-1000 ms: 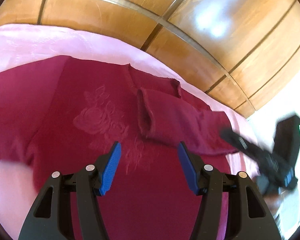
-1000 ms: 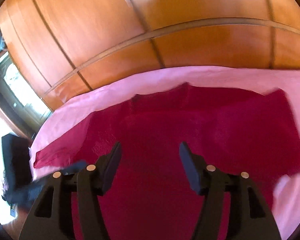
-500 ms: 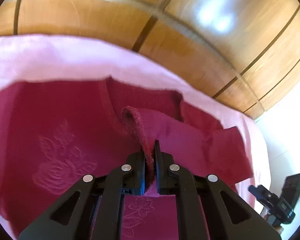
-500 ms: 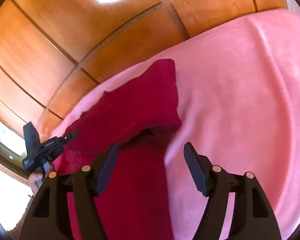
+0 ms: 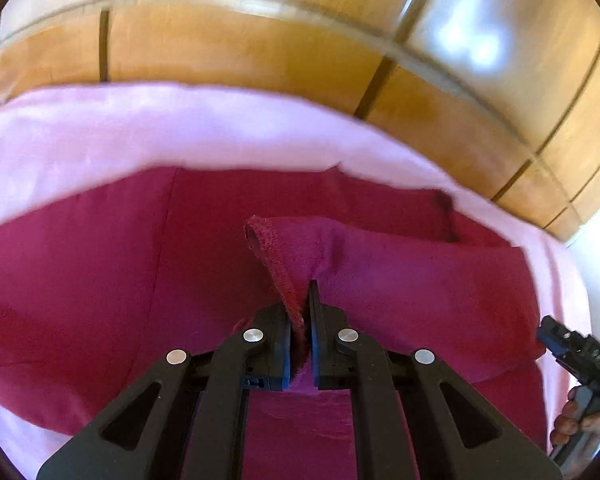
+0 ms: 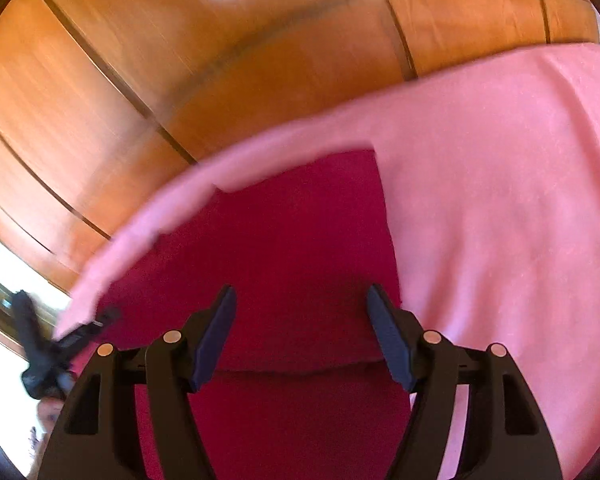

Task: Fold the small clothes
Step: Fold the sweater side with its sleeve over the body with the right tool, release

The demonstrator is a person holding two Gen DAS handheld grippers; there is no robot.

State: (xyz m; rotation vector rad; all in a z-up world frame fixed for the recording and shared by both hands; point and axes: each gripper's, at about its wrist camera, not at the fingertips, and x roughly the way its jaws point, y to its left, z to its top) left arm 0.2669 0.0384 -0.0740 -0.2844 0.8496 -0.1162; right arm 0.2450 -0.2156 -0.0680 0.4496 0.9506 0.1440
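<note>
A dark red long-sleeved top (image 5: pixel 100 272) lies on a pink bedsheet (image 5: pixel 180 132). My left gripper (image 5: pixel 300 312) is shut on the ribbed cuff of its sleeve (image 5: pixel 272 248), which is lifted and folded across the body. In the right wrist view the red top (image 6: pixel 300 240) fills the middle, and my right gripper (image 6: pixel 300 328) is open and empty just above it, near the garment's right edge. The right gripper also shows at the far right of the left wrist view (image 5: pixel 572 348).
Glossy wooden wardrobe panels (image 5: pixel 260 40) stand behind the bed. Bare pink sheet (image 6: pixel 500 200) stretches to the right of the top. The left gripper shows small at the lower left of the right wrist view (image 6: pixel 52 352).
My left gripper closed on the sleeve cuff and has carried it further over the top. My right gripper swung right along the garment, staying open.
</note>
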